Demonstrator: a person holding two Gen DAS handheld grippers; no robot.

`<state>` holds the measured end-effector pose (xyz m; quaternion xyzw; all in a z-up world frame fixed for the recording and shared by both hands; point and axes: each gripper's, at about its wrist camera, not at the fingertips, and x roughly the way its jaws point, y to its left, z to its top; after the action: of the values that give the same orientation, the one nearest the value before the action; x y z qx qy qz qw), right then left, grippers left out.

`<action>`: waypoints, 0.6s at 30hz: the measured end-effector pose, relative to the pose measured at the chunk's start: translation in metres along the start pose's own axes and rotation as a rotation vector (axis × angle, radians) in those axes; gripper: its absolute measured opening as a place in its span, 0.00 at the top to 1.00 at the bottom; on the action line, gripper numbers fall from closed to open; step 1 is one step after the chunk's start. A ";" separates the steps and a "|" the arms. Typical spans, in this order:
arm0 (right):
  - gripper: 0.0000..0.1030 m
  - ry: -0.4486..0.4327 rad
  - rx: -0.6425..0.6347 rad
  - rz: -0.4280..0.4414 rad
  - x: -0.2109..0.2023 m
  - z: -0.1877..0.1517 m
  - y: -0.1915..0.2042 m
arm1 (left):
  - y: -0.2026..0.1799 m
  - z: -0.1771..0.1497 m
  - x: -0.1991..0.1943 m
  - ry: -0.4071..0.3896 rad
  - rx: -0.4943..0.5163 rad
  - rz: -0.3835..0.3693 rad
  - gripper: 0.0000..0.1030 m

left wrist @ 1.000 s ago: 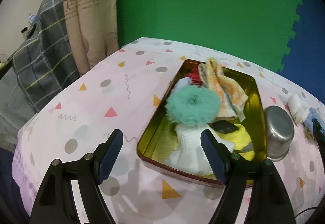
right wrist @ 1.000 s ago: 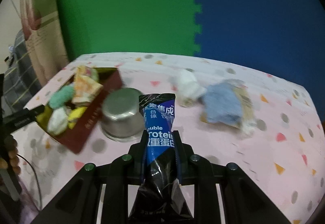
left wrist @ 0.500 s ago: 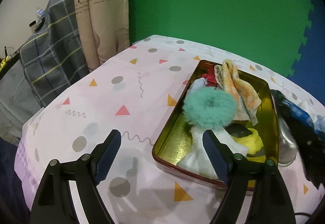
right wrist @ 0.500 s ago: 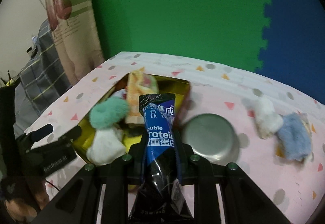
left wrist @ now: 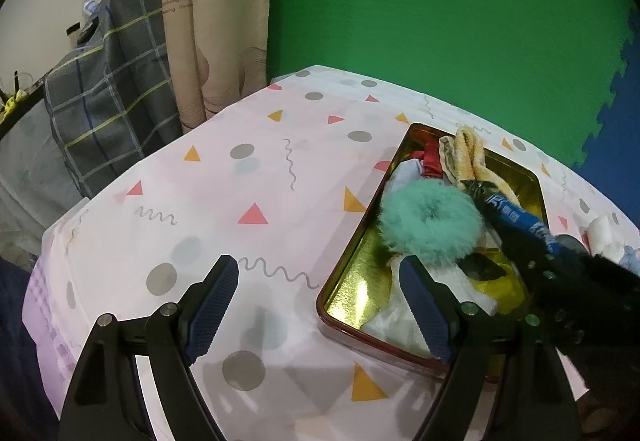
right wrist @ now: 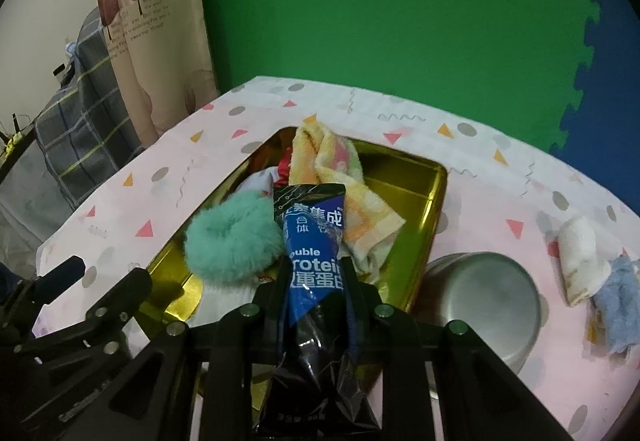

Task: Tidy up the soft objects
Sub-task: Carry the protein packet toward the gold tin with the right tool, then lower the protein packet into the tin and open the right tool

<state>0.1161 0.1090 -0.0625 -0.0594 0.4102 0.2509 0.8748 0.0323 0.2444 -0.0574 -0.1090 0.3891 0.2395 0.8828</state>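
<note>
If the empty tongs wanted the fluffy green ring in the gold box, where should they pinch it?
Pinch one side of the fluffy green ring, coming straight down from above with the open left tongs. It lies flat on top of the pile in the gold box, hole facing up, so one finger could probably slip into the hole and the other outside. Its left side looks clearest; the snack packet crowds the right.

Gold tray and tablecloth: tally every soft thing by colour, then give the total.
Teal: 1, scrunchie
Orange-yellow: 1, towel
White: 3, white cloth and pale cloth in the tray, white roll outside
Red: 1, red scrap
Yellow: 1, yellow piece
Blue: 1, fluffy blue cloth
Total: 8
</note>
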 end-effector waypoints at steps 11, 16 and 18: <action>0.62 0.008 0.021 0.039 0.004 -0.005 -0.002 | 0.002 0.002 0.000 -0.001 -0.006 -0.001 0.22; 0.51 -0.005 0.041 0.047 -0.007 -0.008 -0.005 | 0.002 0.002 -0.001 -0.002 -0.005 0.001 0.22; 0.51 -0.014 0.045 0.048 -0.014 -0.010 -0.008 | 0.001 0.003 -0.001 -0.005 -0.001 0.004 0.22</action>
<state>0.1055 0.0939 -0.0597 -0.0280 0.4111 0.2628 0.8724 0.0327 0.2463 -0.0543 -0.1081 0.3868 0.2418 0.8833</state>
